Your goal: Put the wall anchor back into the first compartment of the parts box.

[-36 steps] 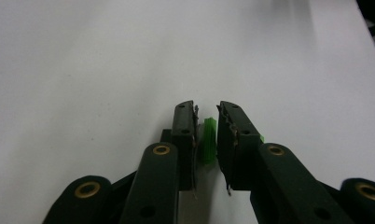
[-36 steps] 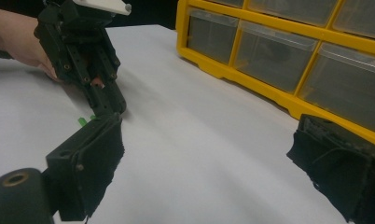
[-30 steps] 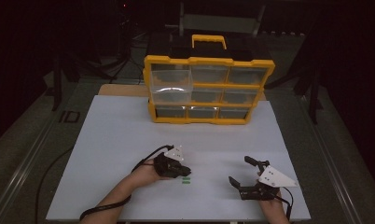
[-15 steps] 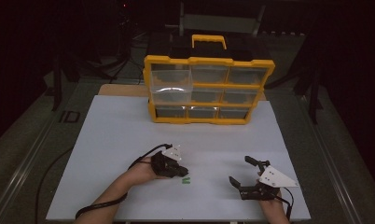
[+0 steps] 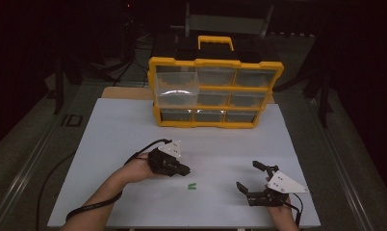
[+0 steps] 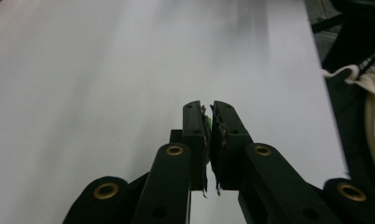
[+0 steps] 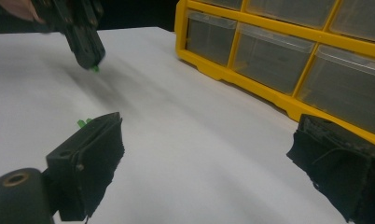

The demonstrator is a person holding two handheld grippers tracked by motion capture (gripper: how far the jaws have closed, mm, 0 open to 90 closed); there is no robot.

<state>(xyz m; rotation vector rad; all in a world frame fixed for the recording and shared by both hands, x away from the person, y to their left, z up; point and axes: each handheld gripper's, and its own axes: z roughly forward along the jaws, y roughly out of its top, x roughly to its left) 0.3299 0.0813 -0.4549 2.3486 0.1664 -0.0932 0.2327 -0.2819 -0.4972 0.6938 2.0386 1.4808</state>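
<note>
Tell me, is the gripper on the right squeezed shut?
No, the right gripper has its two black jaws standing far apart, with bare white table showing between them.

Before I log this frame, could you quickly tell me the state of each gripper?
Left gripper: closed on a small green piece.
Right gripper: open, holding nothing.

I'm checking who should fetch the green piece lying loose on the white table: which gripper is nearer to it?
Left. The left gripper hangs just above-left of the green piece; the right gripper sits farther off to its right.
</note>
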